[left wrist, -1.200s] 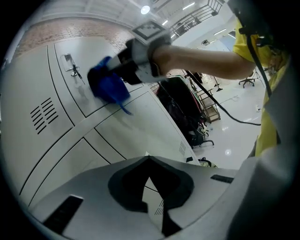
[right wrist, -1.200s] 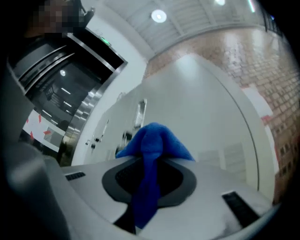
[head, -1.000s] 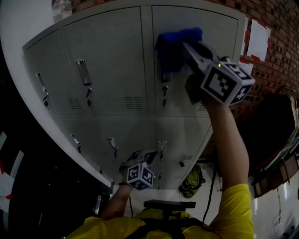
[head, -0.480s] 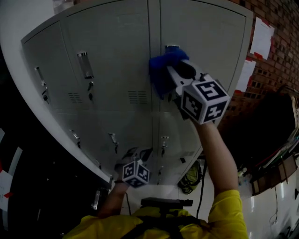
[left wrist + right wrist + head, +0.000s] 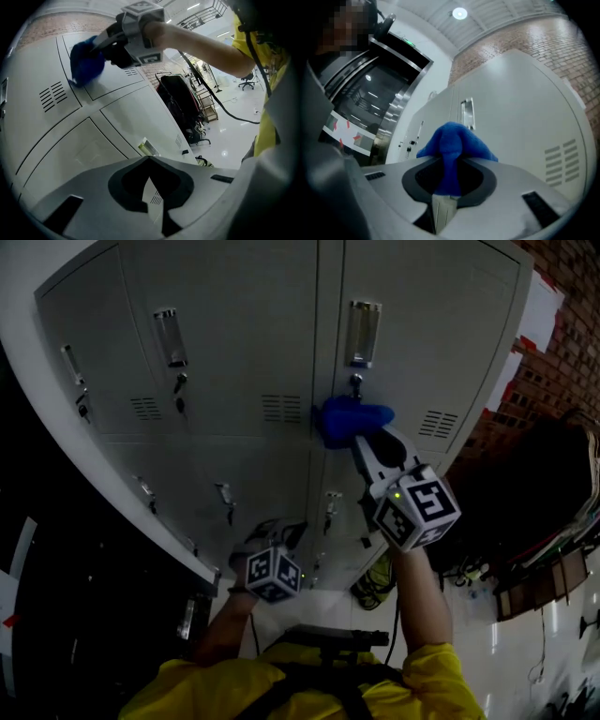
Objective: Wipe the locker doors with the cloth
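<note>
A bank of grey locker doors (image 5: 234, 334) fills the head view. My right gripper (image 5: 367, 442) is shut on a blue cloth (image 5: 349, 418) and presses it on the upper right door (image 5: 431, 343), near that door's lower left corner, just under its handle (image 5: 362, 332). In the right gripper view the cloth (image 5: 452, 143) bulges out from between the jaws against the door (image 5: 525, 117). My left gripper (image 5: 277, 532) hangs low in front of the bottom row, shut and holding nothing. Its own view shows the cloth (image 5: 86, 63) and the right gripper (image 5: 101, 47) up on the door.
Keys hang from several locks (image 5: 178, 382). A brick wall (image 5: 562, 277) with paper sheets (image 5: 539, 310) stands right of the lockers. A green bag (image 5: 377, 585) lies on the floor by the locker base, a dark bag (image 5: 180, 103) on a stand beyond it.
My right gripper has dragged the cloth down the upper right door, from near its top to its lower part. The left gripper has hardly moved.
</note>
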`<state>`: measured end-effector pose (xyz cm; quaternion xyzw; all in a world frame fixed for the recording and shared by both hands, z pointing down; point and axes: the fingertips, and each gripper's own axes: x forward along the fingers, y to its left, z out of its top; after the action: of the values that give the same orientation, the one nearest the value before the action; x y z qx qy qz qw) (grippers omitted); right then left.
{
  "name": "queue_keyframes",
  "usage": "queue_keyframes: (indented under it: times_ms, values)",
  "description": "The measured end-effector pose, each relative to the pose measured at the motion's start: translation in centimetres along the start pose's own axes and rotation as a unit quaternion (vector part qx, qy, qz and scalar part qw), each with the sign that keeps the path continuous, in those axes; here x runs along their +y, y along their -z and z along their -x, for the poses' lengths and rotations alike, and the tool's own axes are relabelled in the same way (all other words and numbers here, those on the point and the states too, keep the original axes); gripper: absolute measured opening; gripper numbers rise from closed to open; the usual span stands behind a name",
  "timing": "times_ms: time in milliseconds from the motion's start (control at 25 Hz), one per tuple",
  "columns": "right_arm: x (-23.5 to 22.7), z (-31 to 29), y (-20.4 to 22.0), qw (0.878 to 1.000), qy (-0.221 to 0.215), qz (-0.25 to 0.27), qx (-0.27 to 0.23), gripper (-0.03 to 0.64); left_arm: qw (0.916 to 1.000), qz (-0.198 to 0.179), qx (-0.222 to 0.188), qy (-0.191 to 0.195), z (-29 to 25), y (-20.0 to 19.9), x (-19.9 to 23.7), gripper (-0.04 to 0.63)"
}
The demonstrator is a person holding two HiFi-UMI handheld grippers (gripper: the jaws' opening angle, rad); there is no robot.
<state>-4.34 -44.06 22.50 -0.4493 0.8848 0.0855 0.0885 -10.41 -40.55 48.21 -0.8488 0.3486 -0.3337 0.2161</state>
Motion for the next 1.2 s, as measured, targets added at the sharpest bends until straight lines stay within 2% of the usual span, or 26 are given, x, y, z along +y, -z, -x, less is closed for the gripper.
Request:
queue_keyframes:
  times_ms: [160,280,360,440,560,640,800,1000,1200]
  values:
    - [-0.8,0.9,9.0,0.997,0.025,-0.05,0.049,0.072,1.0,0.005,-0.001,-0.007,0.5,0.4,0.2,-0.002]
    - [-0.6,2.6,13.4,0.994,0.027,-0.076,0.068,0.072,1.0,-0.002,0.006,-0.003,0.7,1.2,0.2,-0.002]
    - [0.3,4.4,13.8,0.995,0.034,-0.069,0.062,0.072,1.0,-0.004,0.004,-0.005,1.0,1.5,0.4,-0.002]
    - [1.7,6.4,12.2,0.997,0.045,-0.029,0.05,0.074,1.0,-0.003,-0.001,-0.006,1.3,1.6,0.7,-0.002]
    - [4.4,8.2,10.9,0.998,0.03,0.017,0.05,0.074,0.9999,-0.001,-0.006,-0.014,1.9,1.7,1.6,-0.002]
    - [4.7,8.6,12.7,0.996,0.033,0.007,0.081,0.074,0.9998,-0.002,-0.009,-0.017,2.0,1.7,2.0,-0.002]
    - [3.5,8.9,16.4,0.99,0.068,-0.055,0.112,0.074,0.9999,-0.007,-0.012,-0.008,2.3,1.7,1.9,-0.002]
    - [6.1,9.2,18.8,0.988,0.039,-0.072,0.135,0.074,1.0,-0.001,0.001,-0.002,3.3,2.9,0.7,-0.002]
    - [8.4,13.1,19.8,0.983,0.026,-0.108,0.144,0.074,0.9999,0.005,0.011,-0.007,5.8,2.4,-2.4,-0.002]
